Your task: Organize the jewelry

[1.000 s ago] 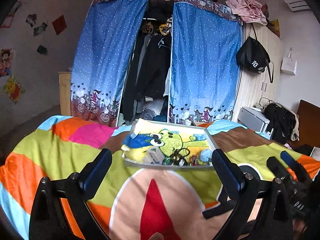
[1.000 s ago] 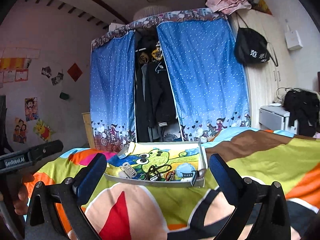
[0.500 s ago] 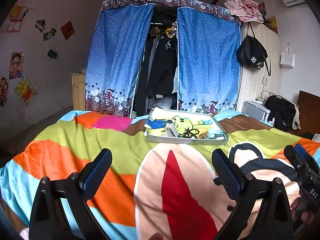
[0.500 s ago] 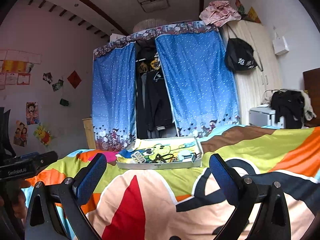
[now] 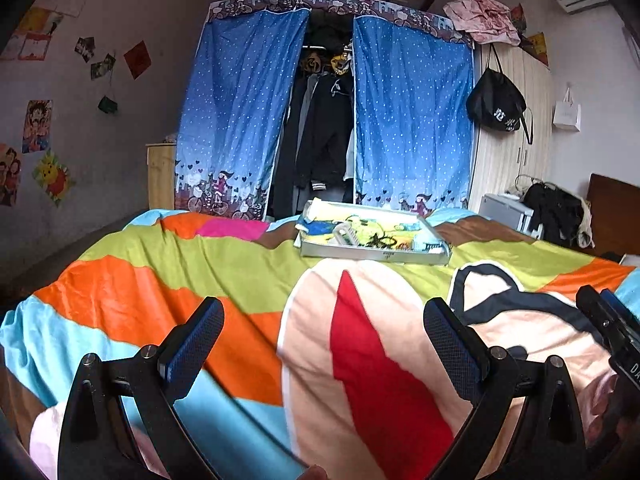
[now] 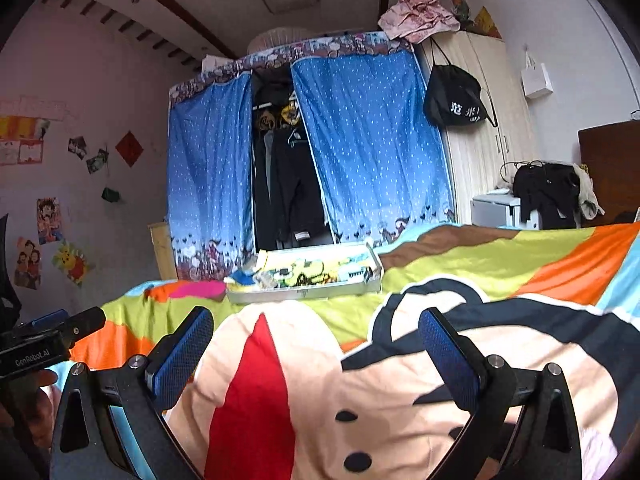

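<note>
- the left gripper (image 5: 323,320) hangs low over the near part of the bed cover (image 5: 224,264), with its two blue pads wide apart and nothing between them; it is released.
- the right gripper (image 6: 316,336) is in the same condition: spread wide, empty, low over the cover at the near side.
- in the left wrist view the right gripper shows at the right edge; in the right wrist view the left one shows at the left edge, so both are side by side.
- the tray (image 5: 374,254) lies flat on the far part of the bed, in front of the blue curtain (image 5: 240,120), well apart from both grippers.
- inside the tray lies the jewelry (image 5: 380,240), a dark tangled pile near the middle, with a pale ridged piece, perhaps a hair clip (image 5: 344,236), to its left and a light blue item (image 5: 426,242) at its right. the single pieces are too small to name with certainty.
- my judgement: no piece is taken yet, so the step in hand is only the approach; the sorting has not begun.
- the next move calls for bringing one gripper forward over the near rim of the tray, then lowering it on one separate piece.
- the tangled chains may lift together, so a careful pinch at a loose end seems wise.
</note>
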The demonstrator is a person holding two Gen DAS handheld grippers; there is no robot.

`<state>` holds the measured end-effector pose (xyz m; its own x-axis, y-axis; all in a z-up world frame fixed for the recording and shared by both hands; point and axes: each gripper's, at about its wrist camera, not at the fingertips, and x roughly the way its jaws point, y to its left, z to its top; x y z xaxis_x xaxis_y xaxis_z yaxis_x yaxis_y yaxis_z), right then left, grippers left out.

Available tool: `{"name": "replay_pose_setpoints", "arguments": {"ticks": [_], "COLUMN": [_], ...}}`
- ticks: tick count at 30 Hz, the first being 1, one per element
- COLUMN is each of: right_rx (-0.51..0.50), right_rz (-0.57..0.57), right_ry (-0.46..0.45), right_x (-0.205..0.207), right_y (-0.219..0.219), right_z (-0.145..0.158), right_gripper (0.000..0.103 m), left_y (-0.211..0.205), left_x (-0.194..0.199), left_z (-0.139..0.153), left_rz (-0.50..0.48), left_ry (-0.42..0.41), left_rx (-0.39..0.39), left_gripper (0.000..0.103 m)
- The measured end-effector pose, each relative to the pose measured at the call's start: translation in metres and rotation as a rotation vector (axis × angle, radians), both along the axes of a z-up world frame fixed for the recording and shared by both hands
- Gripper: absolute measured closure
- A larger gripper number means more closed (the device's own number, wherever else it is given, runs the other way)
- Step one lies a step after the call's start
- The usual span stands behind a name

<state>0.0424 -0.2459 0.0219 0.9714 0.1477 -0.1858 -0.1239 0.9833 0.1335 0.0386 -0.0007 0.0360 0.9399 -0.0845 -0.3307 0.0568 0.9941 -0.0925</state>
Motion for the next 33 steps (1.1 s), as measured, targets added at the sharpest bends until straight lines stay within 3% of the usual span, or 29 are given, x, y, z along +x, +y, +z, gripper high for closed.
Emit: {"name": "replay_pose_setpoints", "arguments": {"ticks": [8,11,19,33], "right_rx": [0.003,-0.040,-0.086,-0.119], "right_rz": [-0.001,-0.015,-0.033,-0.021], "right_ry": [0.100,0.128,0.158,0.167], "right_x": [-0.007,-0.006,-0.004,-0.009], "right_y": [0.020,0.029,0.033,0.038], "right_z": [-0.018,-0.025,-0.031,-0.033], "right_gripper": [0.000,0.000,0.000,0.000], "left_y": [0.011,0.015,0.022,0.016], "left_x": [-0.012,-0.017,-0.026,-0.033], "left_z": [-0.021,-0.025,-0.033,-0.038], "left_rz": [-0.004,0.007,0.053,0.065], "left_ry": [0.041,0.042,0.081,0.091], "left_rx": [-0.013,-0.024,-0.041,0.007], "left_gripper": [0.005,0.005,0.005,0.005]}}
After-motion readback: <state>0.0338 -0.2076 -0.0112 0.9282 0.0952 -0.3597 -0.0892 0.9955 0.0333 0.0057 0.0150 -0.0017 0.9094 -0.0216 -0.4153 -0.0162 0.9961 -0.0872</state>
